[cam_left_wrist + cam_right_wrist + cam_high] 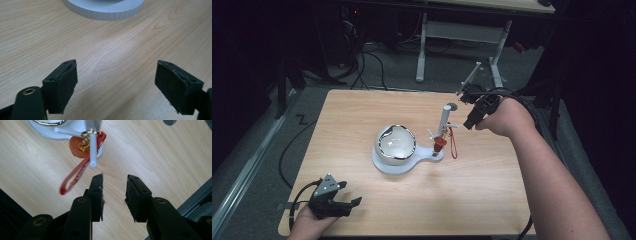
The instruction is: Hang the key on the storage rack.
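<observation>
The right tool (pixel 114 195) hovers part-open, jaws a narrow gap apart, gripping nothing, just short of the thin red looped strap (pixel 75 176) hanging from a peg of the white plastic stand (pixel 402 162) mid-counter. The strap looks light and limp; pinch its free lower loop. The left tool (pixel 116 87) rests wide open, empty, over the pale wooden counter (pixel 112 47).

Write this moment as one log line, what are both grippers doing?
left hand-held gripper: open, empty, near table edge | right hand-held gripper: open, empty, above table beside stand | red strap: hangs on stand peg
</observation>
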Available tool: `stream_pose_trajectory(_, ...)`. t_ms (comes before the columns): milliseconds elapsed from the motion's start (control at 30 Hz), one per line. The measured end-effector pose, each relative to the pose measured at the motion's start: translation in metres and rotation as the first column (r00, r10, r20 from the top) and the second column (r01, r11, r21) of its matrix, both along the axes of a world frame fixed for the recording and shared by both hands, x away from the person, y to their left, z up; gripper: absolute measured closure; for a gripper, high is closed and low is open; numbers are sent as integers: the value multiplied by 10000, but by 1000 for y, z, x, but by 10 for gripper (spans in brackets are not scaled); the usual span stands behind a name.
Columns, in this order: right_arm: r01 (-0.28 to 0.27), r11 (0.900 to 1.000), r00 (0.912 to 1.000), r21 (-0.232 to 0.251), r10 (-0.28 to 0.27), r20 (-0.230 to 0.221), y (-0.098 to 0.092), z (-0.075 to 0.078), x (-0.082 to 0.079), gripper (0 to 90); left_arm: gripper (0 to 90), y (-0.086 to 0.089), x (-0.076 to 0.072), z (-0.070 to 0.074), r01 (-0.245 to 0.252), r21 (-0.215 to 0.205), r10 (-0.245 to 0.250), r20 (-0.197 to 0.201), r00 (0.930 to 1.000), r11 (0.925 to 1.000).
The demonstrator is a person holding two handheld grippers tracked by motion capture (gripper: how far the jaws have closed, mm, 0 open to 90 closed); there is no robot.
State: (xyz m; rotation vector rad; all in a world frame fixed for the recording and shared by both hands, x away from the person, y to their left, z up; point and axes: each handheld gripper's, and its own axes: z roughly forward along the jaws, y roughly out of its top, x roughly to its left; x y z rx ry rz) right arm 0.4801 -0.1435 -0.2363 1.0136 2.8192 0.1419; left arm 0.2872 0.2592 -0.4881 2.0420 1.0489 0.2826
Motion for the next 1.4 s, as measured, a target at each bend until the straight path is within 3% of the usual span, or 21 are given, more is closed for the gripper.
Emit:
stream_pose_trajectory(133, 76, 10000, 9999, -45, -77, -69, -6, -6, -1, 677, 191, 0, 0, 0, 5, -5, -5, -31, 10000, 10000)
stream_pose_trajectory(267, 485, 9988, 9986, -41, -486, -220, -11, -16, -3, 681, 191, -1, 0, 0, -3, -21, 4, 22, 10000, 10000)
stream_pose_trajectory(333, 724, 9973, 9973, -128, -725, -64, -15, -21, -3, 683, 191, -2, 0, 0, 1, -10, -1, 23, 10000, 10000)
stream_pose_trajectory(567, 1344, 9907, 9909, 194, -1342, -121, -29, -45, -8, 663, 191, -2, 0, -1, 76, 53, -75, -50, 10000, 10000)
stream_pose_trajectory(967, 1872, 9785, 9820, 866, -1840, -436, -52, -89, -21, 580, 191, -4, 0, -2, 99, 89, -98, -77, 9999, 9999)
stream_pose_trajectory(1067, 1970, 9756, 9803, 973, -1948, -321, -59, -103, -28, 546, 191, -4, 0, -3, 82, 69, -82, -92, 9999, 9999)
stream_pose_trajectory(1267, 2156, 9655, 9735, 1460, -2243, 454, -75, -136, -53, 433, 191, -3, 1, -3, 92, 92, -91, -105, 9999, 9999)
stream_pose_trajectory(1300, 2229, 9596, 9684, 1716, -2381, 737, -80, -144, -59, 409, 191, -3, 1, -4, 79, 82, -78, -117, 9999, 9999)
stream_pose_trajectory(1400, 2352, 9465, 9594, 2210, -2625, 1029, -87, -159, -73, 378, 191, -4, 2, -5, 79, 143, -76, -197, 9998, 9999)
